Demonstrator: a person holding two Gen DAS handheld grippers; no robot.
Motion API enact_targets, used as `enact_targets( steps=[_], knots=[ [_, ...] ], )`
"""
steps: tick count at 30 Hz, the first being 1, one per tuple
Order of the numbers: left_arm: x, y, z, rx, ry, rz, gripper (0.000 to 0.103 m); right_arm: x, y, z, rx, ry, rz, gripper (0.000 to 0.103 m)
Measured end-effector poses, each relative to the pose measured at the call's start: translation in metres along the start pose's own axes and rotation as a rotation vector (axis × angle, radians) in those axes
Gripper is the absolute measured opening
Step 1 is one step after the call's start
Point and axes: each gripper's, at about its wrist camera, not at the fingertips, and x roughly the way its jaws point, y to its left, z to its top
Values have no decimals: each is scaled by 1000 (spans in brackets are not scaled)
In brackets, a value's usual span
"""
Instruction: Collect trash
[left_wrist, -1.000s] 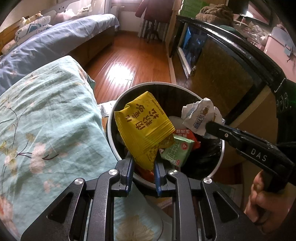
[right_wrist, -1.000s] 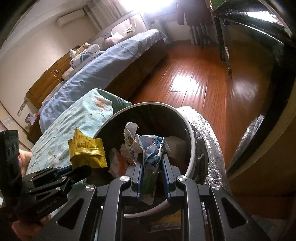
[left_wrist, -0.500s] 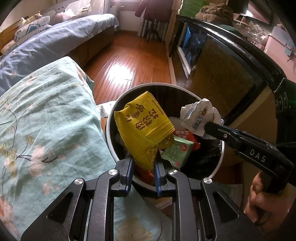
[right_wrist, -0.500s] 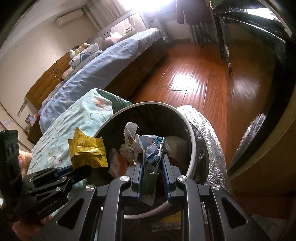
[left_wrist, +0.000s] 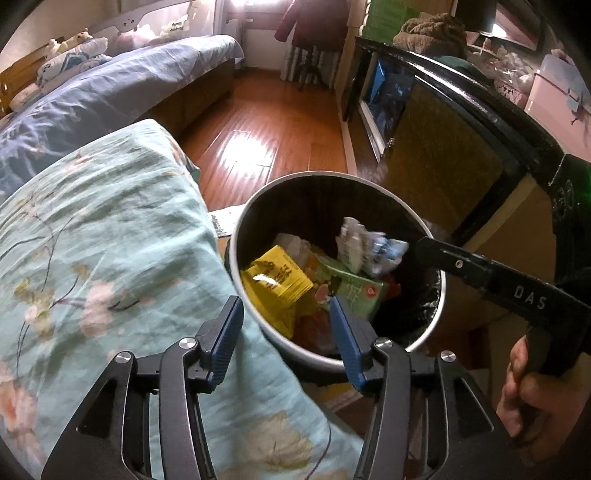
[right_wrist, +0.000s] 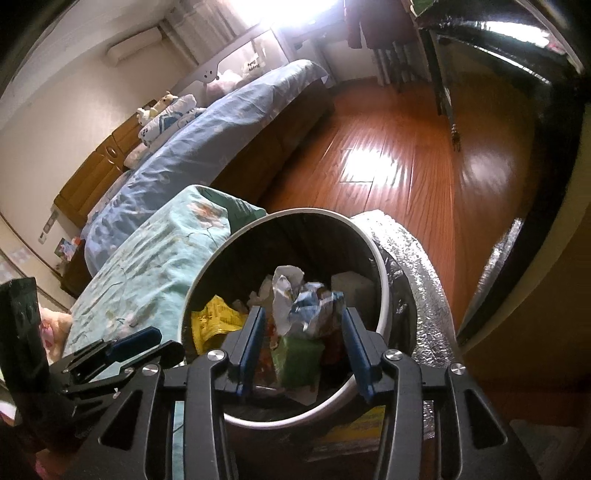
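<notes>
Hand-held gripper (left_wrist: 286, 314) jaws opening; only right view shows foil mat (right_wrist: 413, 258).

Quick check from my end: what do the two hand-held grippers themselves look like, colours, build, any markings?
Both match: the left hand-held gripper and right hand-held gripper have black angular linkage arms with cut-out openings, round silver bolts at the joints, and ribbed blue fingers. Seen from the left wrist, the right one's black side bears white letters "DAS". No cables or sleeves show.

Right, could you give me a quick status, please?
Both grippers, left and right, opening, nothing held. Yellow wrapper and crumpled wrapper in bin. Nothing blocking.
</notes>
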Motion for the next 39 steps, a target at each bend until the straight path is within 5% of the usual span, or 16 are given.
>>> enact_targets(
  steps=[13, 20, 39],
  knots=[
    [-56, 26, -50, -91, -77, 0, 54, -25, 32, -33, -33, -16, 55, 68],
    [-87, 32, -73, -98, -152, 50, 82, -38, 47, -53, -62, -52, 47, 95],
    [-139, 73, -124, -220, -291, 172, 86, -58, 87, -82, -144, -140, 49, 99]
  ],
)
